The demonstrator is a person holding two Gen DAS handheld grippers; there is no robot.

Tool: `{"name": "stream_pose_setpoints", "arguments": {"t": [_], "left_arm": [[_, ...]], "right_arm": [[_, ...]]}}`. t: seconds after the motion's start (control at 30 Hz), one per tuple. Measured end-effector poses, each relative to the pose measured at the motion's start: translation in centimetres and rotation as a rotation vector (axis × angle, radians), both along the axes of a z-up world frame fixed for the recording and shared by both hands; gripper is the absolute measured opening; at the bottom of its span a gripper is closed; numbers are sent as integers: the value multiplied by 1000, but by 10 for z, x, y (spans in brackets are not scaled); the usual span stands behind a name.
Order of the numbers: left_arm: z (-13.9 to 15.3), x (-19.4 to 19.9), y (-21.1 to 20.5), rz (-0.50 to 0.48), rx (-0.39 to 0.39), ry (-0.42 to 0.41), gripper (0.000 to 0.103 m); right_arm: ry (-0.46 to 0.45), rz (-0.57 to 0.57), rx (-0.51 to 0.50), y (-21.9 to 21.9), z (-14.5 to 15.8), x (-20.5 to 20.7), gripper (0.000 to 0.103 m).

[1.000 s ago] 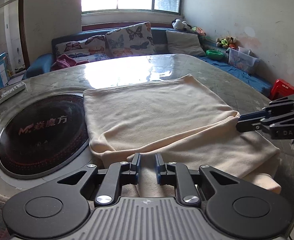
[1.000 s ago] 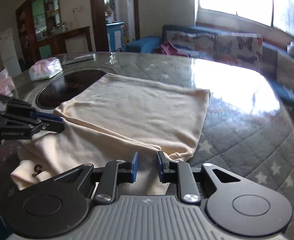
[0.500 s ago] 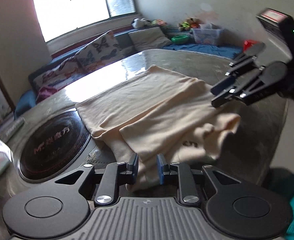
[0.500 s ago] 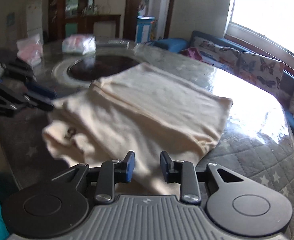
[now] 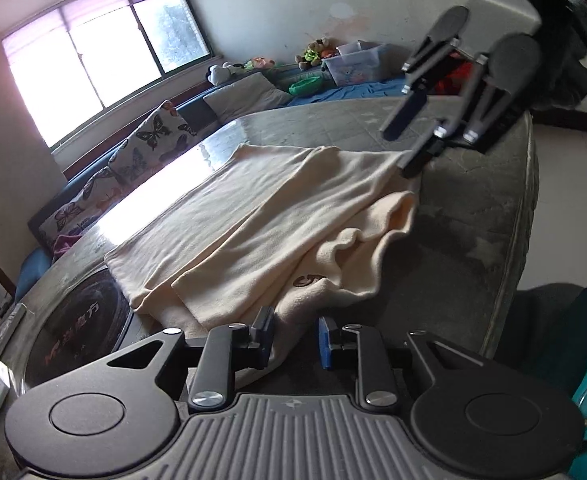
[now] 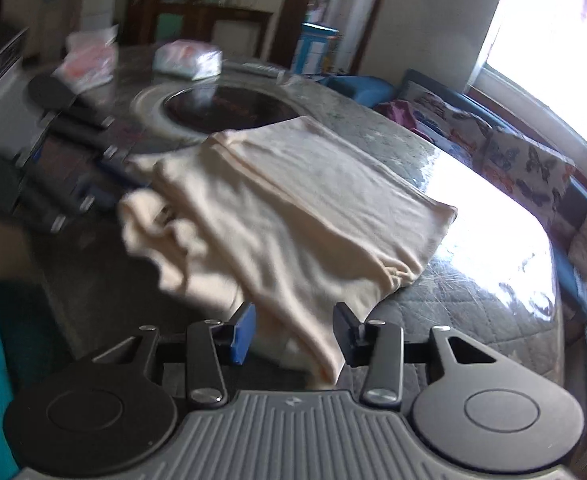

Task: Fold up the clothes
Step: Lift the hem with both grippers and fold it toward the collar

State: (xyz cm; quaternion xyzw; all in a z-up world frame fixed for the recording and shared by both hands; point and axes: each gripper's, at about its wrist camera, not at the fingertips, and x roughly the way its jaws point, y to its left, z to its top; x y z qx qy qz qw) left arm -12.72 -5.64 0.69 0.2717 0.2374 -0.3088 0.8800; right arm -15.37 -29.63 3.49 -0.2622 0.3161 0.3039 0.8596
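Note:
A cream garment (image 5: 261,216) lies folded lengthwise on the round table, with a rumpled sleeve end near the front edge; it also shows in the right wrist view (image 6: 301,216). My left gripper (image 5: 295,338) is open, with its jaws apart just above the garment's near corner and holding nothing. My right gripper (image 6: 295,332) is open, with cloth lying between its spread jaws but not pinched. In the left wrist view the right gripper (image 5: 407,140) hovers open over the garment's far right end. In the right wrist view the left gripper (image 6: 105,172) is blurred at the garment's left end.
A black induction cooktop (image 5: 77,336) is set into the table (image 5: 473,224) left of the garment. Plastic-wrapped packets (image 6: 185,60) lie beyond it. A sofa with butterfly cushions (image 5: 149,140) runs under the window. The table edge is close on the near side.
Both grippers have opened and let go of the garment. Both have lifted and pulled back toward the table edge. The folded layer now lies on the lower one.

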Motion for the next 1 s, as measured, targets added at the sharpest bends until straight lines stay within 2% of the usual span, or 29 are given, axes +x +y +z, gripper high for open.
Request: {"name": "stream_pose_setpoints", "arguments": {"t": [0.07, 0.13, 0.3, 0.37, 0.47, 0.5, 0.53, 0.63, 0.73, 0.83, 0.9, 0.93, 0.97, 1.0], "left_arm": [[4, 6, 3, 16, -36, 11, 12], [11, 14, 8, 37, -86, 34, 11], [25, 36, 15, 81, -183, 93, 11], [27, 42, 16, 91, -204, 108, 11], [23, 42, 16, 101, -198, 108, 13], [21, 39, 17, 101, -192, 105, 14], [18, 37, 17, 102, -185, 102, 16], [12, 29, 21, 105, -166, 91, 20], [6, 23, 25, 121, -145, 72, 34], [1, 17, 27, 121, -112, 41, 34], [-3, 15, 25, 112, -78, 16, 33], [-4, 15, 25, 110, -72, 10, 28], [-4, 16, 25, 110, -71, 6, 18], [-3, 16, 27, 113, -79, 7, 15]], "right_arm": [[-8, 44, -29, 2, -3, -8, 50], [-20, 83, -49, 7, -7, -14, 59], [-75, 132, -42, 24, -15, -9, 59], [-65, 127, -10, 29, -18, 0, 55], [2, 98, 40, 32, -22, 19, 33], [32, 85, 65, 30, -20, 24, 22], [61, 73, 91, 29, -18, 30, 18], [96, 46, 153, 23, -8, 42, 14], [113, 24, 204, 18, 3, 52, 13], [109, 13, 228, 15, 11, 57, 12], [108, 9, 231, 15, 12, 58, 12], [102, 7, 230, 17, 10, 58, 11], [96, 5, 229, 19, 9, 57, 11], [93, 2, 231, 19, 8, 55, 11]]}}
